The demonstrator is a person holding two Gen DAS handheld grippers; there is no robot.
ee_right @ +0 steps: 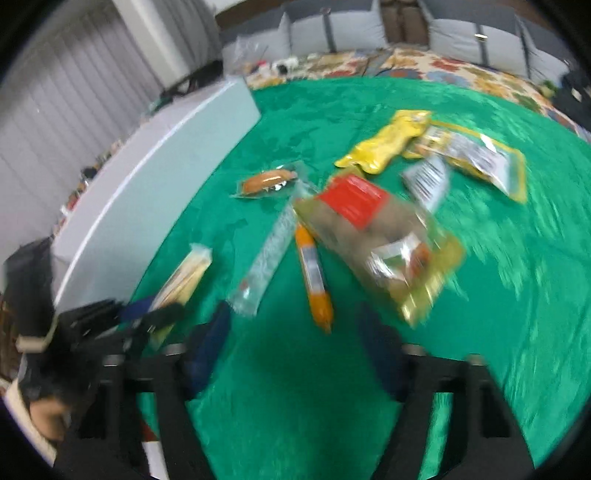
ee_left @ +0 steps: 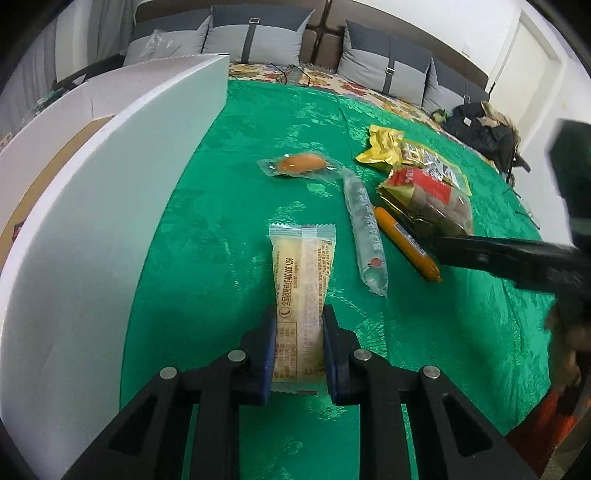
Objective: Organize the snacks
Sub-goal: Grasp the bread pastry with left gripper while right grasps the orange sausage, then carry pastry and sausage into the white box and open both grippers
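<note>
My left gripper [ee_left: 300, 317] is shut on the near end of a pale yellow wrapped snack bar [ee_left: 301, 273] that lies on the green cloth; the bar also shows in the right wrist view [ee_right: 184, 275]. My right gripper [ee_right: 295, 317] is open and empty, just short of an orange sausage stick [ee_right: 314, 275] and a clear bag with a red label [ee_right: 373, 229]. In the left wrist view, the right gripper's fingers [ee_left: 491, 253] reach in from the right over the orange stick [ee_left: 406, 245]. The right wrist view is blurred.
A white box wall [ee_left: 122, 206] stands along the left. A clear tube snack [ee_left: 365, 229], a small wrapped sausage [ee_left: 299, 164] and yellow packets [ee_left: 388, 147] lie on the green cloth [ee_left: 443, 350]. Sofa cushions [ee_left: 258, 33] are behind.
</note>
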